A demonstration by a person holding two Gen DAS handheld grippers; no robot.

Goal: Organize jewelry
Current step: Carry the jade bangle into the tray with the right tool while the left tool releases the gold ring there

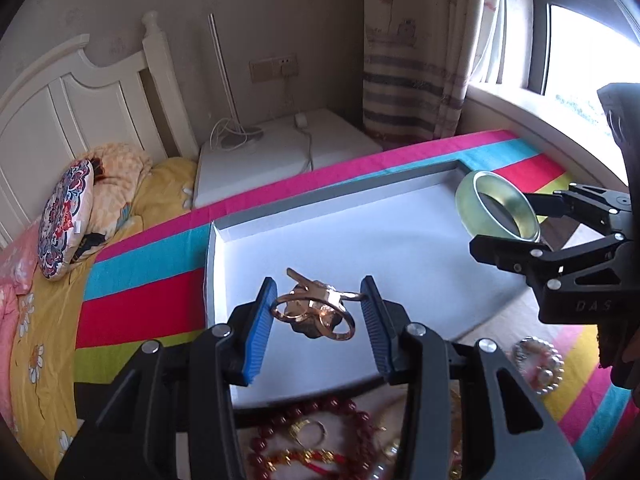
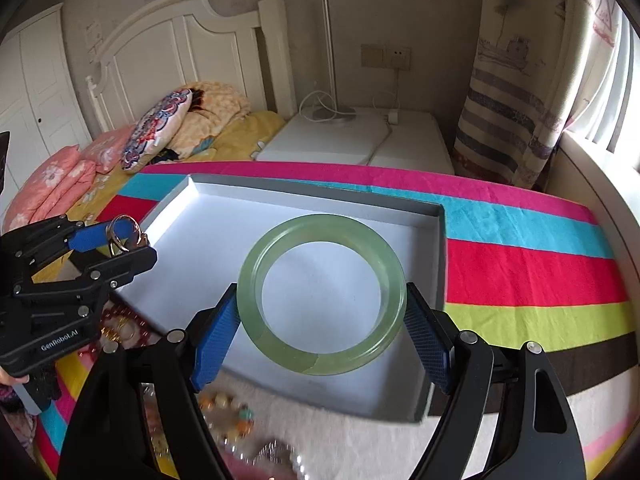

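Beaded bracelets (image 2: pixel 236 420) below the tray are blurred, partly hidden behind the right gripper (image 2: pixel 320 320).

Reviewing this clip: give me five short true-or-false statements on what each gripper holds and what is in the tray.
1. The right gripper holds a green bangle. True.
2. The left gripper holds a red bead bracelet. False: it holds a gold-coloured ornament; the red beads lie below on the cloth.
3. The white tray already contains several pieces. False: none shows on its floor.
4. Both grippers are over the tray. True.
5. The tray sits on a plain white cloth. False: the striped cloth is multicoloured.
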